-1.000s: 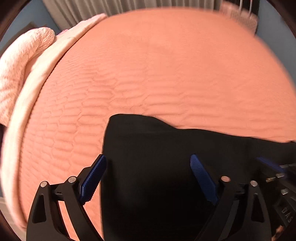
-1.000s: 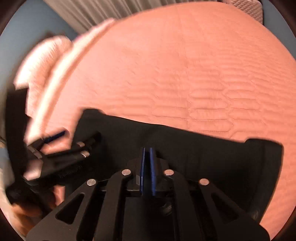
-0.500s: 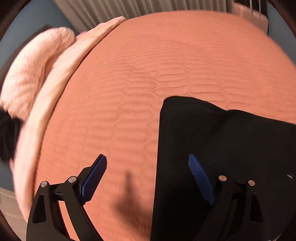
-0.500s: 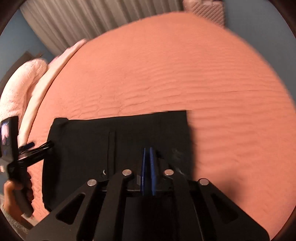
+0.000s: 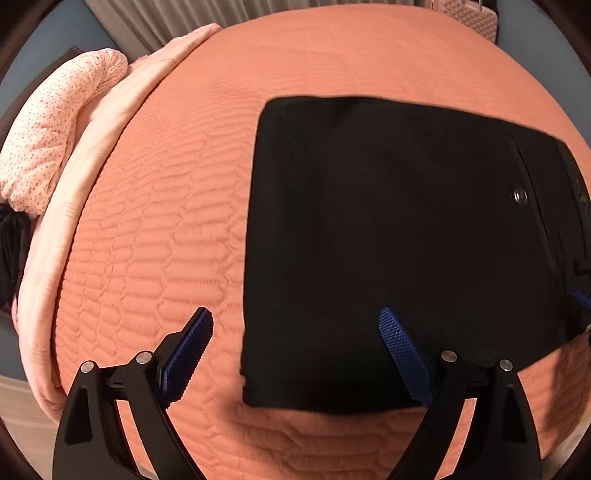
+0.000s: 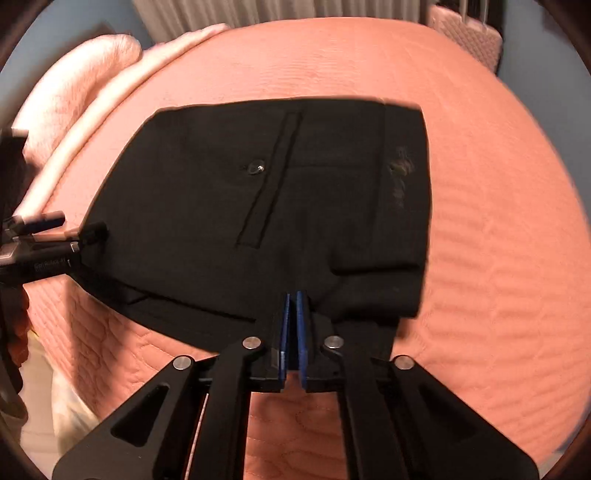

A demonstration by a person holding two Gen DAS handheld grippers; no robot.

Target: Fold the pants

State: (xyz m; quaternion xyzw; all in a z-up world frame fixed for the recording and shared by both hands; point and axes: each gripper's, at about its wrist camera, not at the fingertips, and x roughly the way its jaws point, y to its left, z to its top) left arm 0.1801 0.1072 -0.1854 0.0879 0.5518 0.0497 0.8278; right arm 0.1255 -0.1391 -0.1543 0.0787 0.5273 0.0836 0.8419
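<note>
Wide bed under a salmon-orange quilted bedspread (image 5: 155,221) stitched in long rounded cells. Along its left edge, a folded pale pink blanket (image 5: 122,103), with a speckled pink fleecy bundle (image 5: 51,122) bunched just beside it. Beyond the far edge, pleated grey curtains (image 6: 280,14). Blue-grey wall (image 5: 44,48) at far left. Pale floor (image 6: 40,373) low on the left.

Both wrist cameras are looking down closely along their tools, sharing the folded black pants (image 5: 388,240) on the bed (image 5: 166,221)
</note>
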